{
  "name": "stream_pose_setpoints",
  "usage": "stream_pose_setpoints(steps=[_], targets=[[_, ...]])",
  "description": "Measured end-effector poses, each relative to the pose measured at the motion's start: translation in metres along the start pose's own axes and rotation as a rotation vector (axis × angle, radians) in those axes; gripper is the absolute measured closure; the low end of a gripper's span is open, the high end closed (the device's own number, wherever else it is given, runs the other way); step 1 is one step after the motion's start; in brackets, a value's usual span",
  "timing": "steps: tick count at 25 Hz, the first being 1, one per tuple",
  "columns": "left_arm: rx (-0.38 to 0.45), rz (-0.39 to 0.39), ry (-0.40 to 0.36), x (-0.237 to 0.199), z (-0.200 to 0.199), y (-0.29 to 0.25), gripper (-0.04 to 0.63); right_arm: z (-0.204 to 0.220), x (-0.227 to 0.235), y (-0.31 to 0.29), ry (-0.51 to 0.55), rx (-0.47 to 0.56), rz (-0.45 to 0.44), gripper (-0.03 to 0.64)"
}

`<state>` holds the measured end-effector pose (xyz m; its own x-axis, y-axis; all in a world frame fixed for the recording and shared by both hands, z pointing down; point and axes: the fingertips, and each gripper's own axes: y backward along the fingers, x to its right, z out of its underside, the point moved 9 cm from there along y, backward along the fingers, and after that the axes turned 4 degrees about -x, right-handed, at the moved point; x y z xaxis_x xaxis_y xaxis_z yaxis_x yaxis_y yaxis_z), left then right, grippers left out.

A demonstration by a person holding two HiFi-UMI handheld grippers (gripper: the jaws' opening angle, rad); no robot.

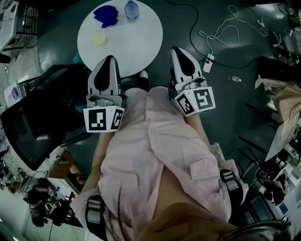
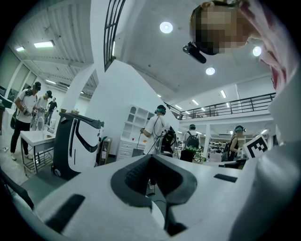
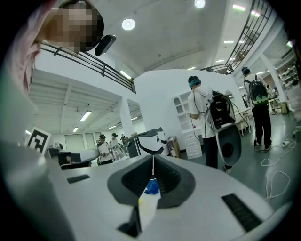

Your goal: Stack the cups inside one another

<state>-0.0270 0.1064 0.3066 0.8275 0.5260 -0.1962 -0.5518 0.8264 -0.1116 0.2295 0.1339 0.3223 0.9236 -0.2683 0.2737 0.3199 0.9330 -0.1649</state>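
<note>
The left tool and right tool are shut and empty; the yellow cup on the table may be knocked over if approached so.

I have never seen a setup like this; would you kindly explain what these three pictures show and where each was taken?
There is no robot here. A person in a pink shirt holds a two-jaw tool in each hand. The head view comes from a camera on their head, looking down at the left gripper and right gripper. The other two pictures come from cameras riding on those grippers, looking along the jaws into a large hall. Both pairs of jaws are together and hold nothing. Ahead stands a round white table with a bottle, a blue object and a yellow object, probably the cups.
</note>
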Motion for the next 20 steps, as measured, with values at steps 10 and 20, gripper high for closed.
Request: stream_pose_setpoints(steps=[10,20], targets=[[-0.039,0.028,0.01,0.013,0.012,0.01,0.579,0.015,-0.011,0.015,0.022,-0.051,-0.042,0.583],[-0.037,0.017,0.012,0.018,0.014,0.018,0.58,0.023,-0.014,0.011,0.026,-0.111,-0.055,0.583]])
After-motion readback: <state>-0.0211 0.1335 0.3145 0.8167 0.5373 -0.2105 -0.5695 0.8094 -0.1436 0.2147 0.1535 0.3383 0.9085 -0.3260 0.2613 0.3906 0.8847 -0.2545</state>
